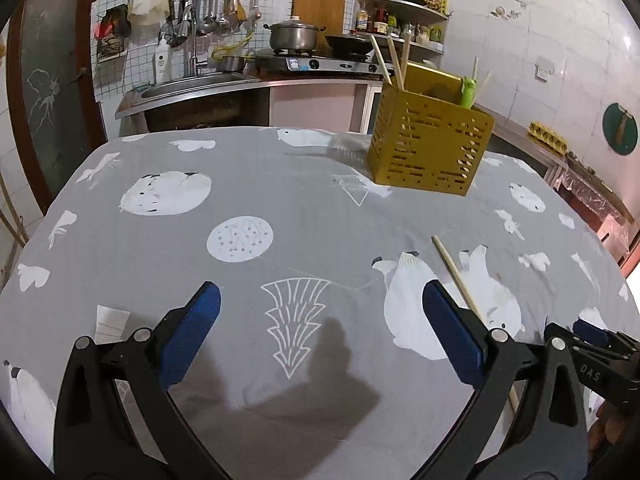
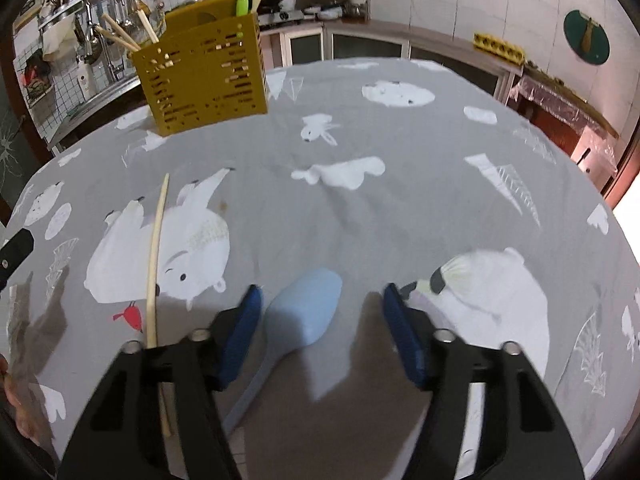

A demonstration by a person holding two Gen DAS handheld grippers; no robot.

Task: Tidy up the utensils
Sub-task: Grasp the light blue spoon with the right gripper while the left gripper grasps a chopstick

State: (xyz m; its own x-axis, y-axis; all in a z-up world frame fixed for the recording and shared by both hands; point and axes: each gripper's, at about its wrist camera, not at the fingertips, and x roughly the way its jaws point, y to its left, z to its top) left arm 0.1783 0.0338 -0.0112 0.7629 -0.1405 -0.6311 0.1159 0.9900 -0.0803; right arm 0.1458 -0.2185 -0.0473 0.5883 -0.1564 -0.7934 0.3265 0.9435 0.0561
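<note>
My right gripper [image 2: 322,320] tilts steeply down at the surface [image 2: 400,208], its blue fingers [image 2: 240,332] parted and gripping nothing; the light blue spoon [image 2: 304,312] lies between them, just beside the left pad, and I cannot tell whether they touch. A single chopstick [image 2: 156,256] lies just outside that pad, running away across the bear-print cloth. My left gripper [image 1: 320,336] angles down more gently, fingers [image 1: 192,332] spread wide over bare cloth, holding nothing. Its view shows the same chopstick passing behind its right pad, and the right gripper's black frame at the lower right edge, but not the spoon. Both views show the yellow utensil holder [image 1: 430,148] standing at the far side, with chopsticks and a green piece upright in it.
</note>
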